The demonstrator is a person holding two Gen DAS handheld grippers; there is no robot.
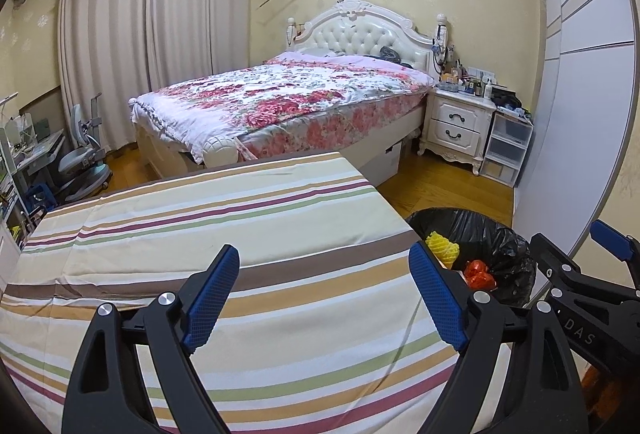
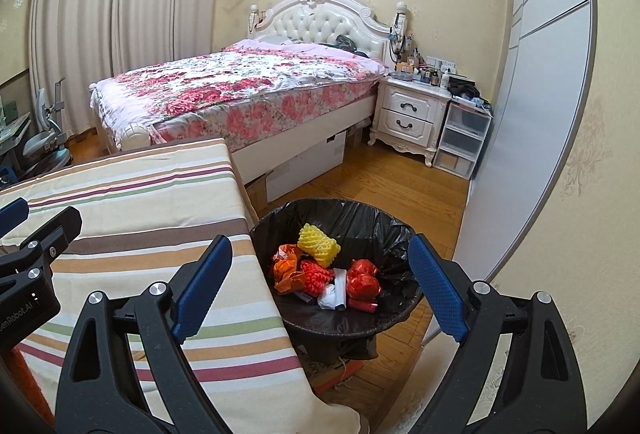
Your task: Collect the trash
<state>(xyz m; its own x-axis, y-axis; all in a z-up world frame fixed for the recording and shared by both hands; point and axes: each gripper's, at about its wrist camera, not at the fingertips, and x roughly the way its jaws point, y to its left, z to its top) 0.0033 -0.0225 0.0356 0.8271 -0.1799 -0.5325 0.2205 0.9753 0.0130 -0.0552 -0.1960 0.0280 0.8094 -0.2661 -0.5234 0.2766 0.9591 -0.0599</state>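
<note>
A bin lined with a black bag [image 2: 360, 218] stands on the floor at the right edge of the striped table [image 2: 132, 202]. In it lie a yellow foam net [image 2: 318, 244], orange and red wrappers [image 2: 288, 270], a red bag [image 2: 362, 276] and white paper [image 2: 334, 292]. My right gripper [image 2: 320, 290] is open and empty above the bin's near side. My left gripper [image 1: 324, 298] is open and empty above the striped tablecloth [image 1: 200, 226]. The bin [image 1: 480, 230] also shows in the left wrist view, with the right gripper's body [image 1: 580, 286] beside it.
A bed with a floral cover [image 2: 248, 90] stands behind the table. A white nightstand [image 2: 412, 118] and plastic drawers [image 2: 460, 142] stand by the wardrobe door [image 2: 532, 114]. A cardboard box [image 2: 336, 370] lies under the bin. A desk and chair [image 1: 76, 154] stand at the left.
</note>
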